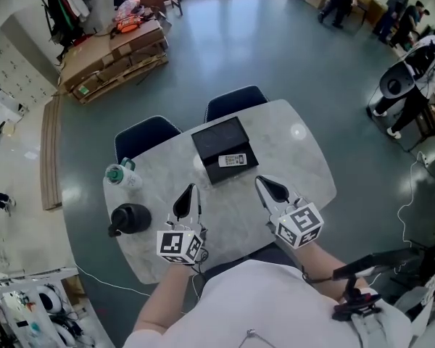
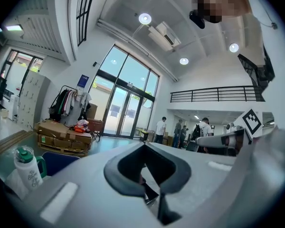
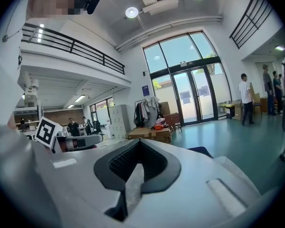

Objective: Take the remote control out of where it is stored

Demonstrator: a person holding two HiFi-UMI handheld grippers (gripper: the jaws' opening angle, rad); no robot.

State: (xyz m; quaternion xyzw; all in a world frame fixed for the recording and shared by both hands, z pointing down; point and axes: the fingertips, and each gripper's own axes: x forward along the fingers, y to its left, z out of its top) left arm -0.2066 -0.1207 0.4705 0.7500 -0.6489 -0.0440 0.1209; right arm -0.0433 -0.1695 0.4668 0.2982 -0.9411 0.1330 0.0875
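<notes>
A light grey remote control (image 1: pixel 232 159) lies in an open, shallow black box (image 1: pixel 219 138) at the middle of the round marble table (image 1: pixel 304 158). My left gripper (image 1: pixel 186 199) hovers over the table's near side, left of the box, jaws together and holding nothing. To the right of the box, my right gripper (image 1: pixel 272 188) is also shut and empty. Both tips point away from me, a short way short of the box. The left gripper view (image 2: pixel 145 169) and the right gripper view (image 3: pixel 137 167) look out level over the room, and the remote does not show in them.
A white bottle with a green cap (image 1: pixel 122 175) and a black jug (image 1: pixel 130 218) stand at the table's left. Two dark blue chairs (image 1: pixel 235 100) (image 1: pixel 145 135) are tucked in on the far side. Cardboard boxes on a pallet (image 1: pixel 112 56) and people stand farther off.
</notes>
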